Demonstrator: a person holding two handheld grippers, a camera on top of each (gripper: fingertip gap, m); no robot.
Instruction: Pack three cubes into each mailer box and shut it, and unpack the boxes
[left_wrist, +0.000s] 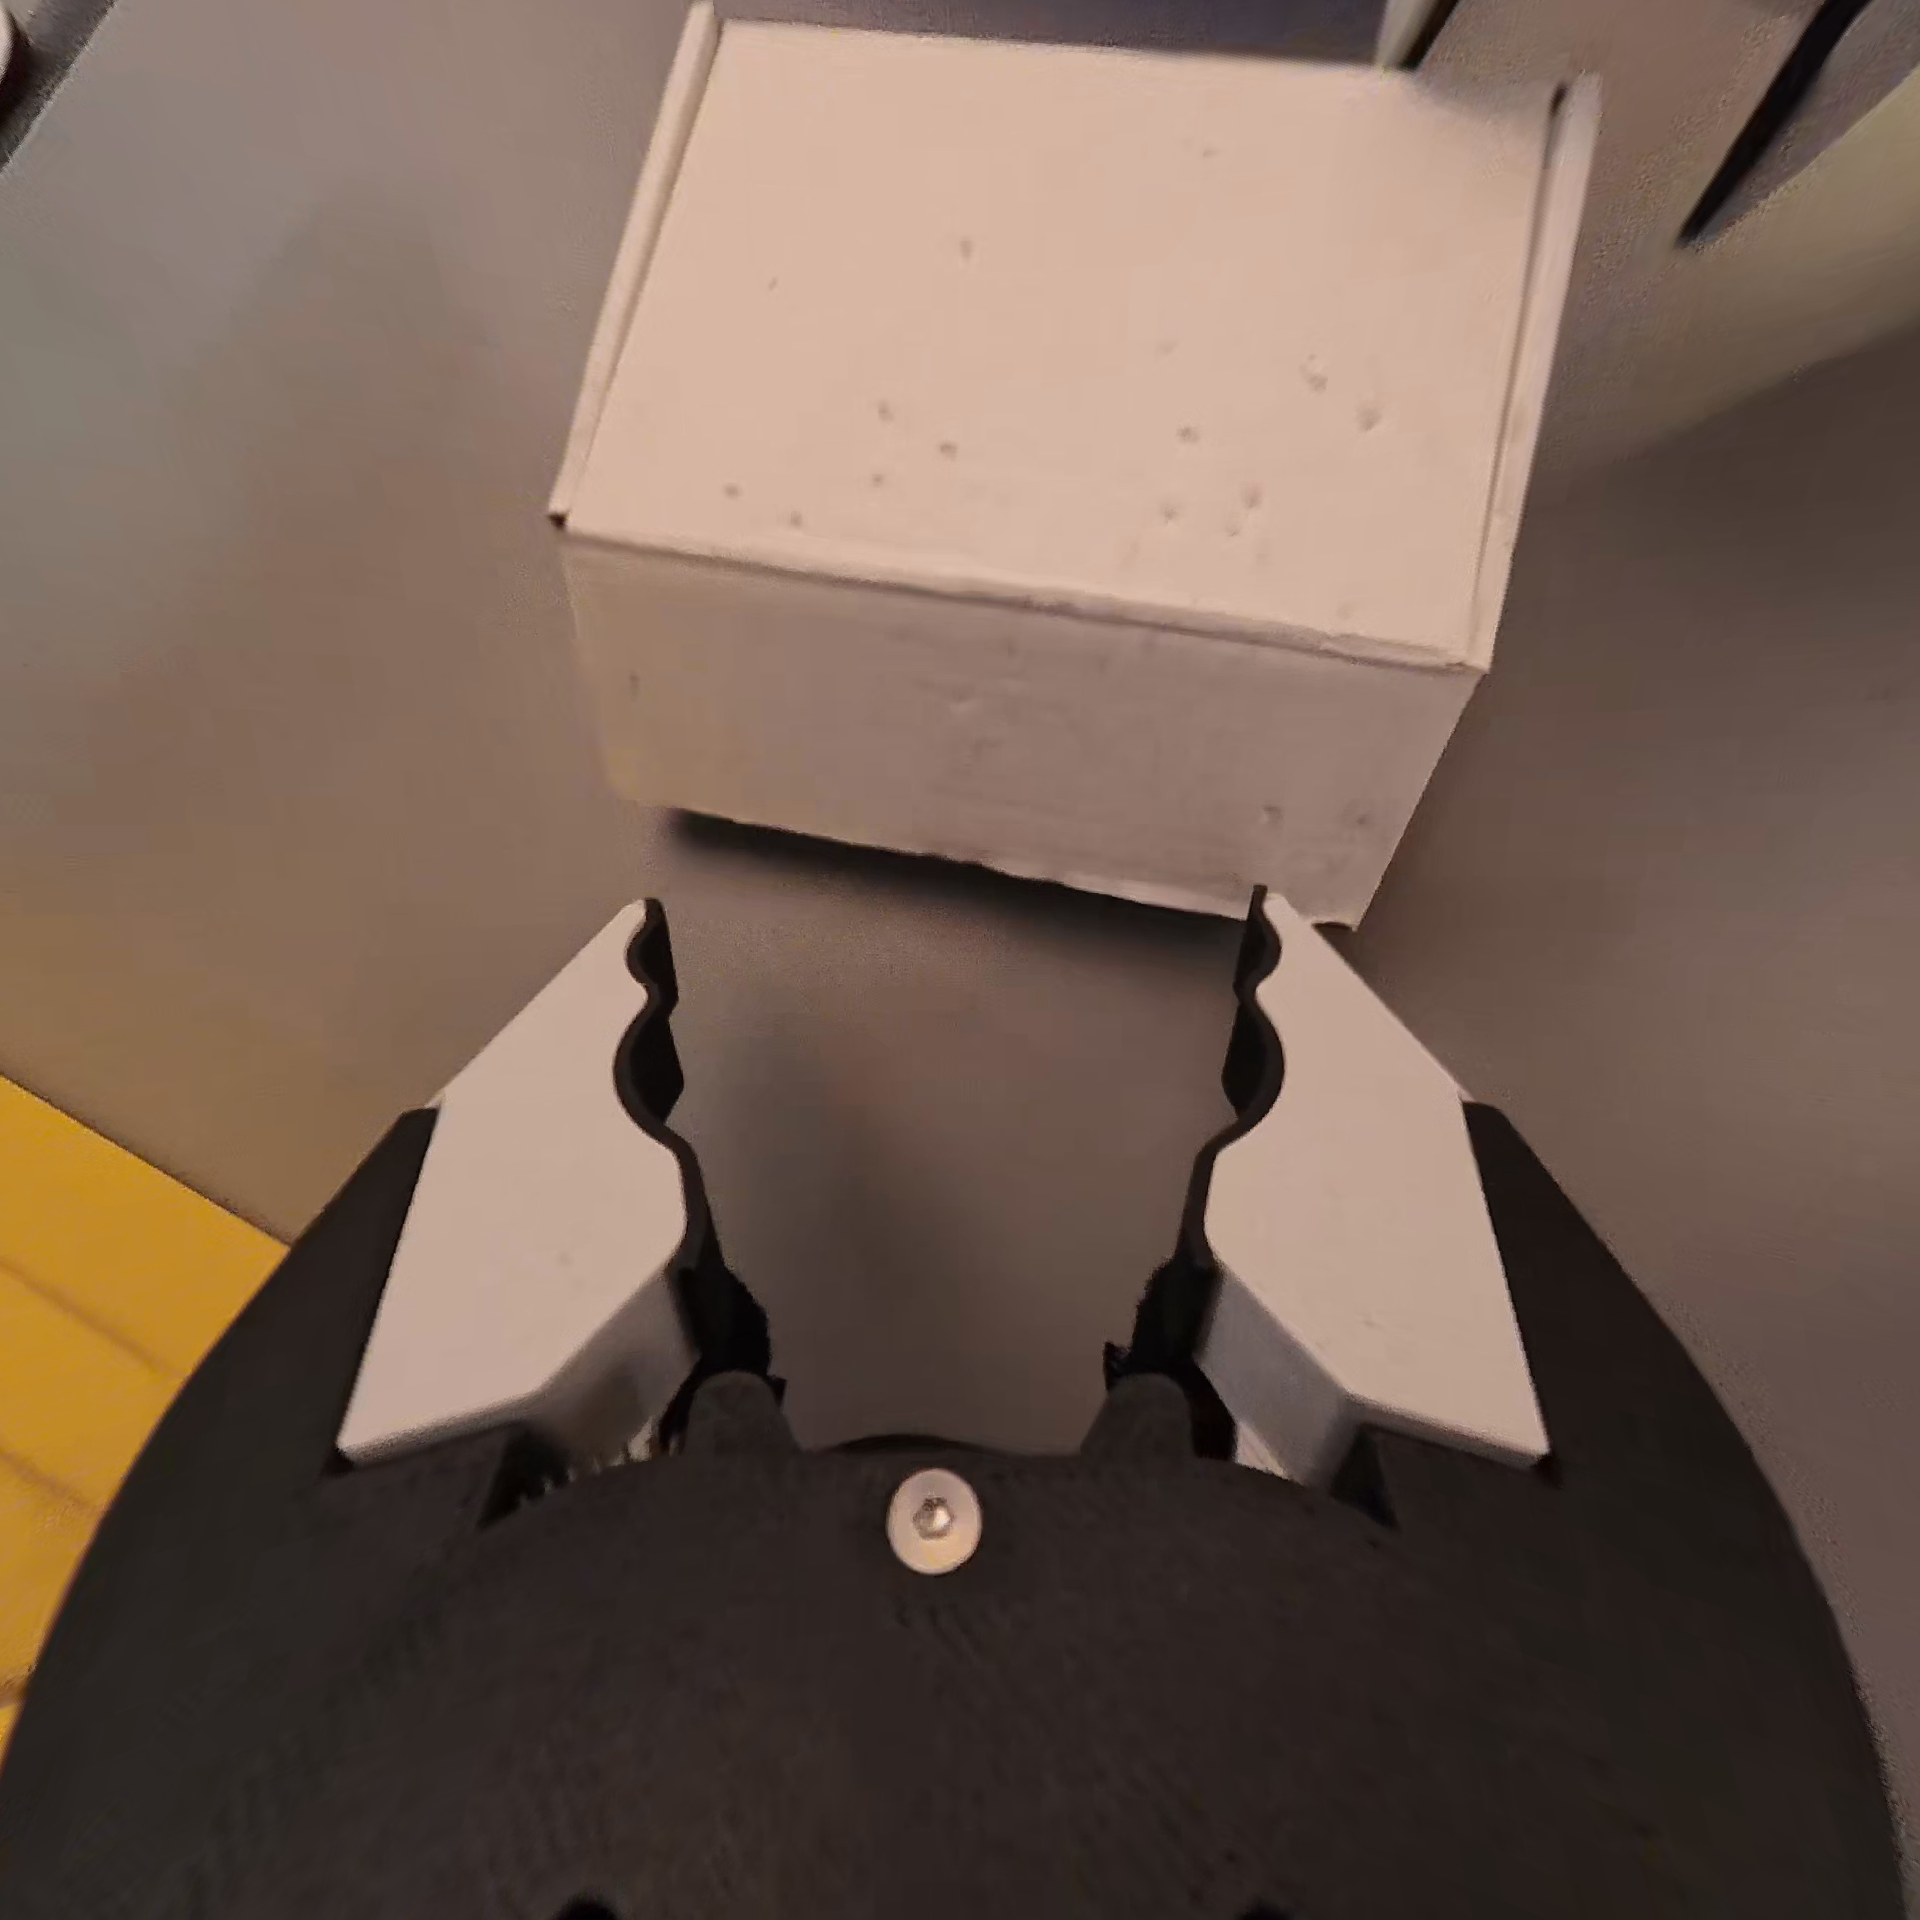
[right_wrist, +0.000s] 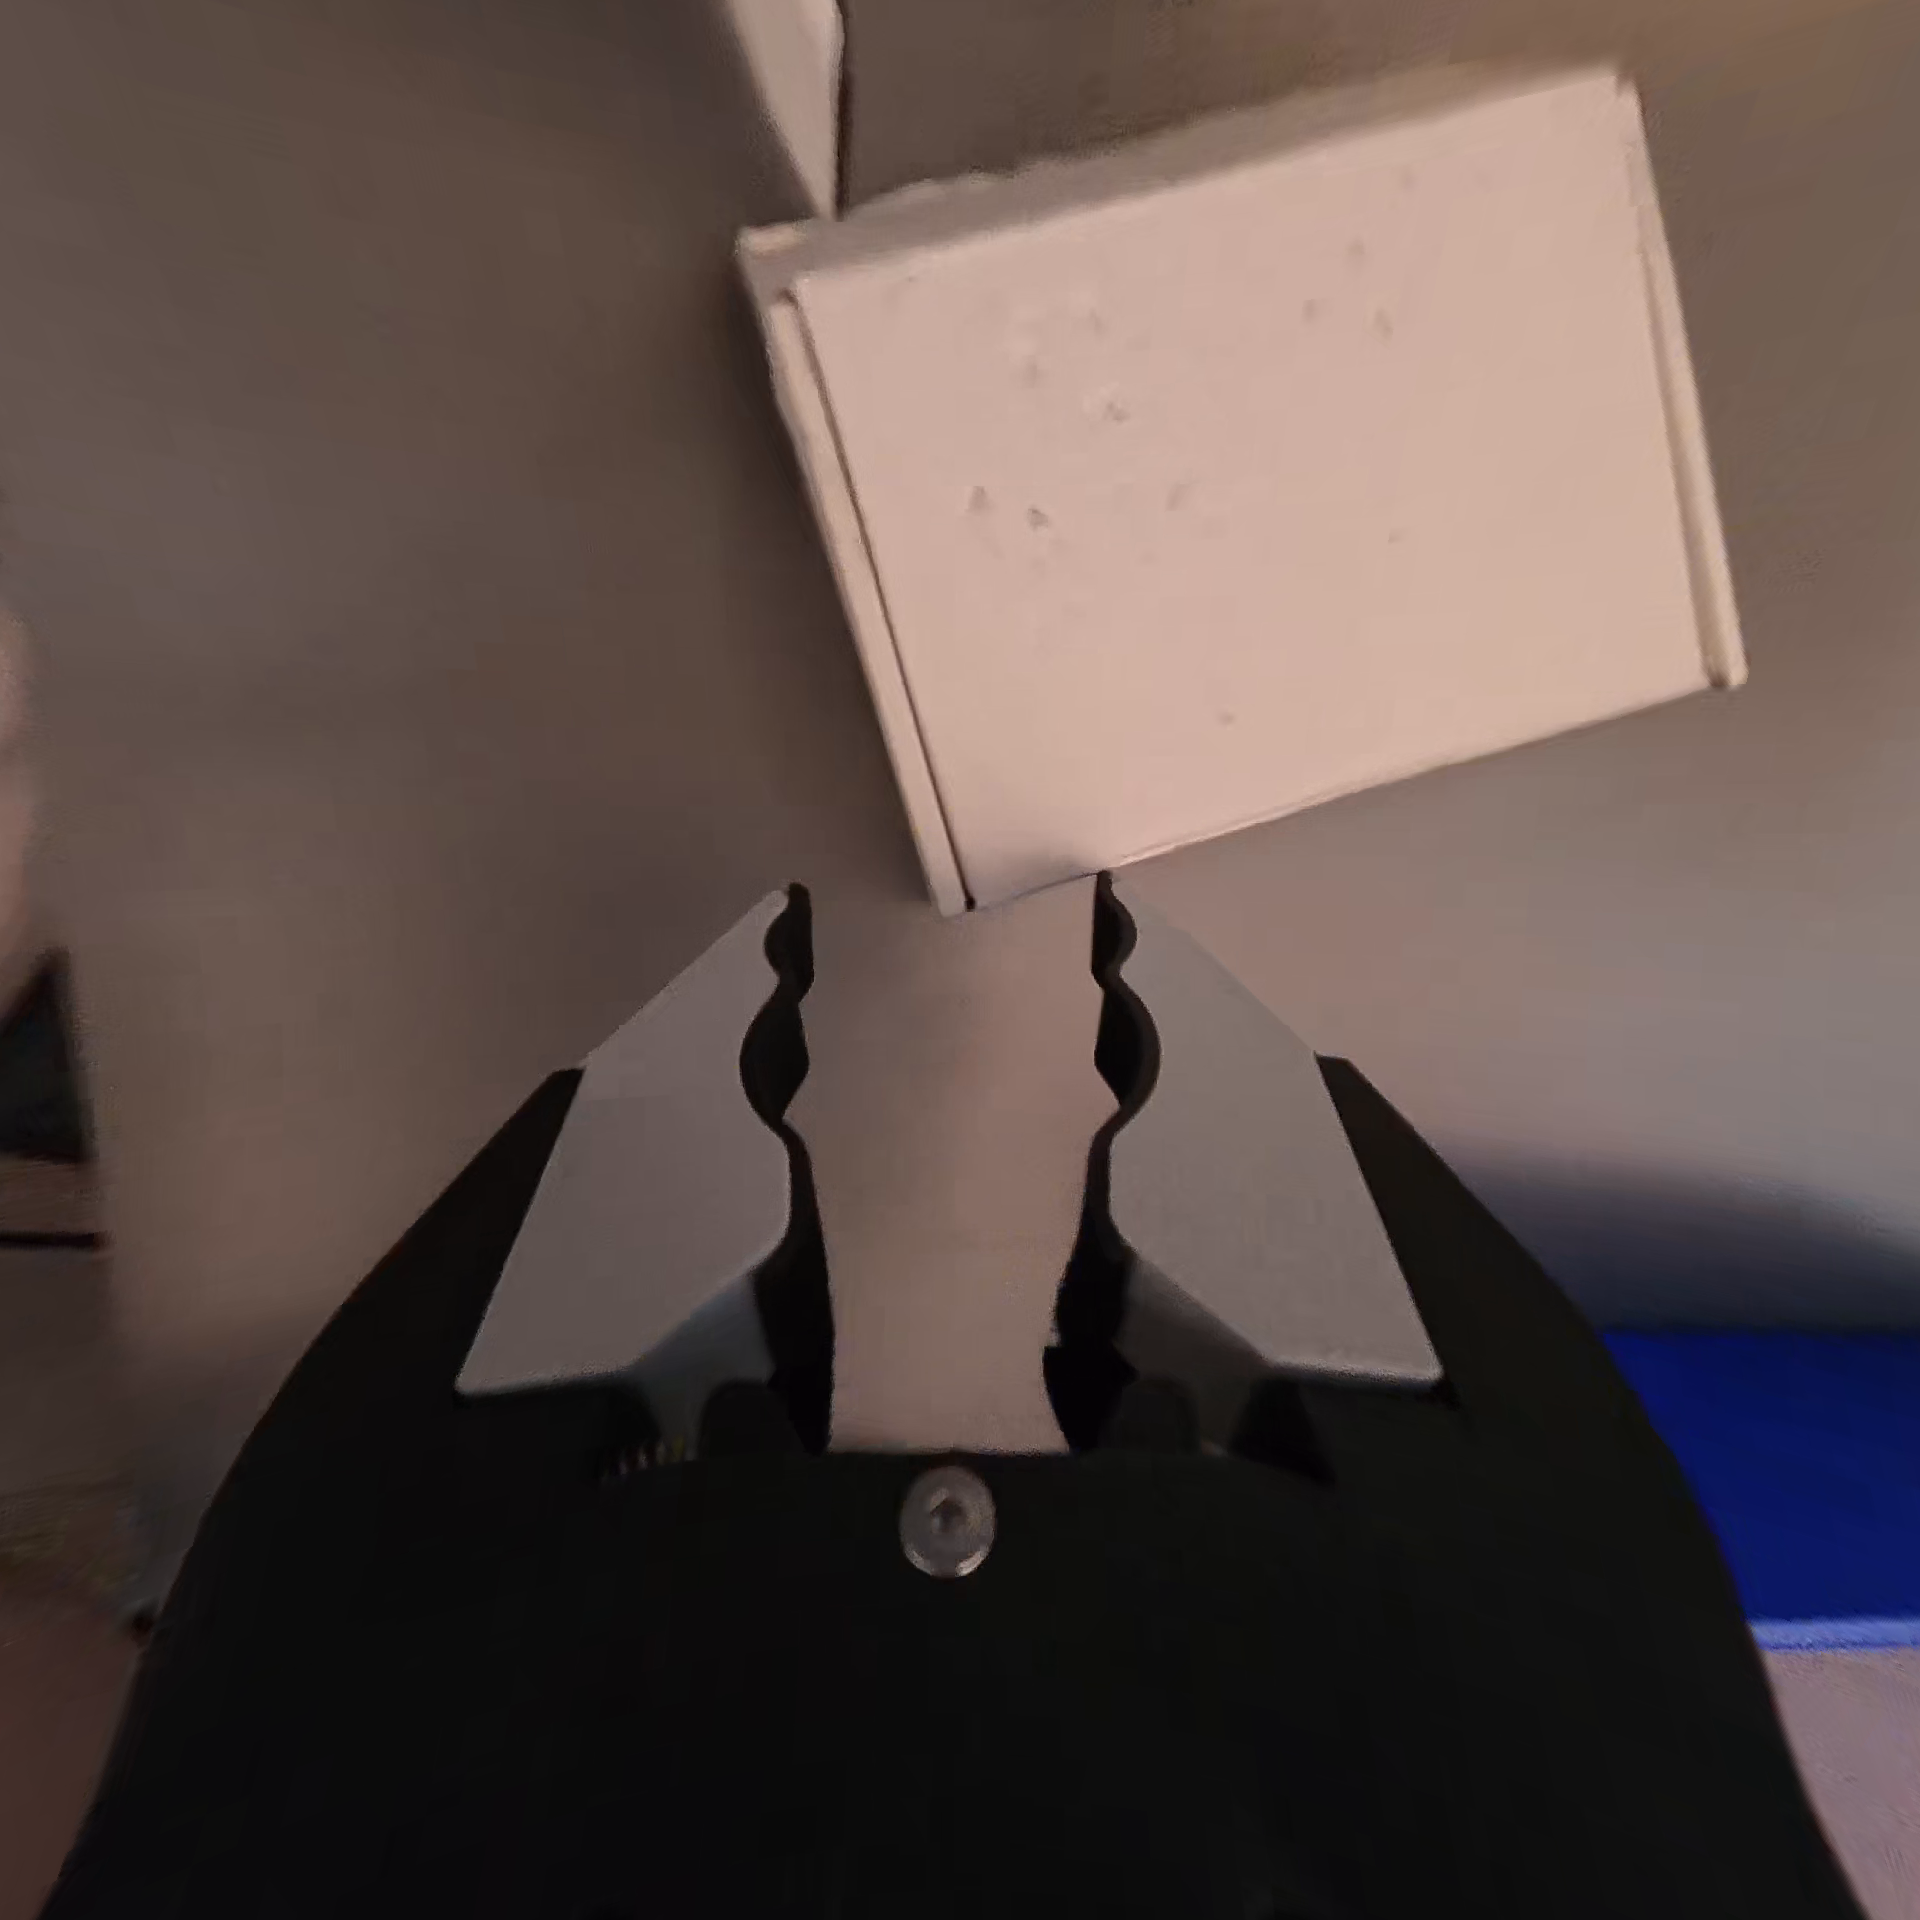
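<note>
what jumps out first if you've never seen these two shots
The shut white mailer box fills the middle of the left wrist view, sitting on a grey table just ahead of the open left gripper. In the right wrist view, it or one like it lies skewed ahead of the open, empty right gripper. A yellow patch and a blue one catch the eye at the edges.

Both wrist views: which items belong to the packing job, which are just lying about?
Job:
- white mailer box, lid shut
- left gripper, open, empty
- right gripper, open, empty

Lying about:
- yellow surface, lower left
- blue surface, lower right
- grey table
</note>
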